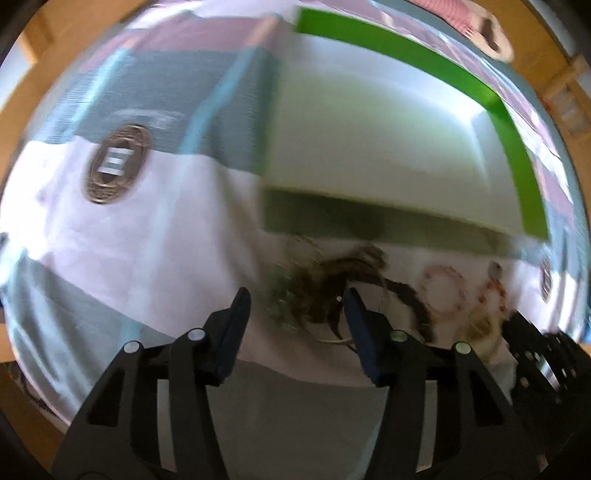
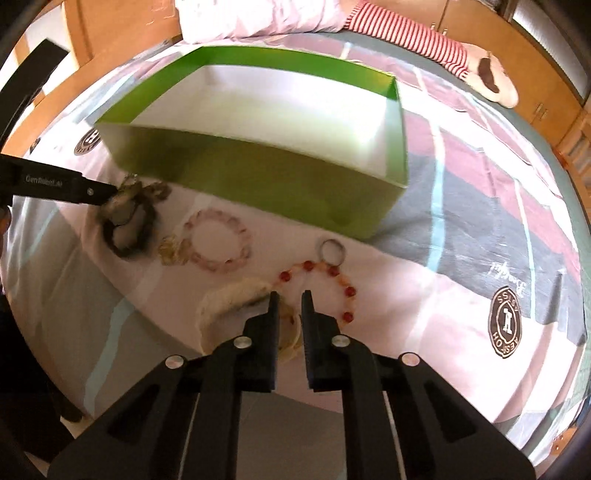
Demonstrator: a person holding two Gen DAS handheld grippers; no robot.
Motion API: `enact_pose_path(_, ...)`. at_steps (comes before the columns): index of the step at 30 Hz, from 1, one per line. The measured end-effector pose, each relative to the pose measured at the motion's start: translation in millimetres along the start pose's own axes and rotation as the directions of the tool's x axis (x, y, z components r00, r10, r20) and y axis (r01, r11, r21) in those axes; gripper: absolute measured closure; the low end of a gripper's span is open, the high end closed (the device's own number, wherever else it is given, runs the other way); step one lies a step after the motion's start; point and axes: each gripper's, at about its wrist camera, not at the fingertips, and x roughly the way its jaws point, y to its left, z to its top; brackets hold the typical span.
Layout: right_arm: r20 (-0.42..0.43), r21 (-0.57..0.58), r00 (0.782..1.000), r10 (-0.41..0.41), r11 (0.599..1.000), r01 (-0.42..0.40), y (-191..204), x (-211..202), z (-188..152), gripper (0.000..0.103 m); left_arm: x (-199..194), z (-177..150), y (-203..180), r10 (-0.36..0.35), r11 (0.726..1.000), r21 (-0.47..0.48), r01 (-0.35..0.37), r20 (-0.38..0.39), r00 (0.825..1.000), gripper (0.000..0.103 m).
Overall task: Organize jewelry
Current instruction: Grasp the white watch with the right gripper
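A green box (image 2: 258, 184) with a white inside stands open on the bed; it also shows in the left wrist view (image 1: 369, 147). Jewelry lies in front of it: a dark tangled piece (image 2: 129, 221), a pink bead bracelet (image 2: 218, 240), a red and orange bead strand (image 2: 332, 280), a small metal ring (image 2: 332, 251) and a cream bracelet (image 2: 229, 299). My left gripper (image 1: 295, 299) is open, its jaws around the dark tangle (image 1: 325, 291); its finger (image 2: 66, 184) touches that tangle in the right wrist view. My right gripper (image 2: 290, 295) is open a little and empty, above the cream bracelet and the strand.
A patterned bedsheet (image 2: 480, 240) with round logos covers the bed. A striped red and white garment (image 2: 406, 33) and a pillow (image 2: 258, 14) lie behind the box. Wooden furniture (image 2: 554, 92) stands at the right.
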Motion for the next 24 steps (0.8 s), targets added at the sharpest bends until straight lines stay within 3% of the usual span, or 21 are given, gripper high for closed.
enact_pose_path(3, -0.006, -0.003, 1.0, -0.006, 1.0, 0.006, -3.5, 1.2, 1.0, 0.091, -7.2, 6.8, 16.6, 0.02, 0.997, -0.069, -0.018, 0.036, 0.999, 0.047)
enact_pose_path(7, -0.006, 0.001, 1.0, -0.014, 1.0, 0.014, 5.5, 2.4, 3.6, 0.089, -20.2, 9.0, 25.0, -0.045, 0.992, -0.113, 0.054, 0.081, 0.996, 0.031)
enact_pose_path(10, -0.008, 0.007, 1.0, -0.013, 1.0, 0.013, 6.0, 7.6, 2.7, 0.089, -27.1, -0.8, -4.0, -0.15, 0.988, 0.03, 0.149, 0.059, 0.987, 0.032)
enact_pose_path(13, -0.009, 0.012, 1.0, -0.009, 1.0, 0.009, 3.5, 9.6, 6.2, 0.089, -31.0, -15.5, -45.1, -0.291, 0.939, 0.188, 0.289, -0.02, 0.957, 0.039)
enact_pose_path(15, -0.01, 0.014, 1.0, -0.007, 1.0, 0.008, 2.4, 10.1, 6.5, 0.089, -28.8, -23.9, -63.7, -0.328, 0.907, 0.254, 0.335, -0.069, 0.942, 0.041)
enact_pose_path(17, -0.01, 0.011, 1.0, -0.01, 1.0, 0.01, 2.5, 10.4, 7.0, 0.089, -19.8, -29.3, -74.6, -0.304, 0.907, 0.277, 0.317, -0.092, 0.948, 0.042)
enact_pose_path(20, -0.009, -0.001, 1.0, -0.022, 1.0, 0.022, 4.9, 10.0, 6.7, 0.089, 0.7, -29.2, -75.9, -0.21, 0.933, 0.276, 0.229, -0.097, 0.973, 0.042)
enact_pose_path(24, -0.006, -0.013, 0.999, -0.038, 0.999, 0.038, 8.6, 9.9, 4.3, 0.089, 16.5, -27.8, -76.5, -0.144, 0.942, 0.289, 0.17, -0.11, 0.983, 0.042)
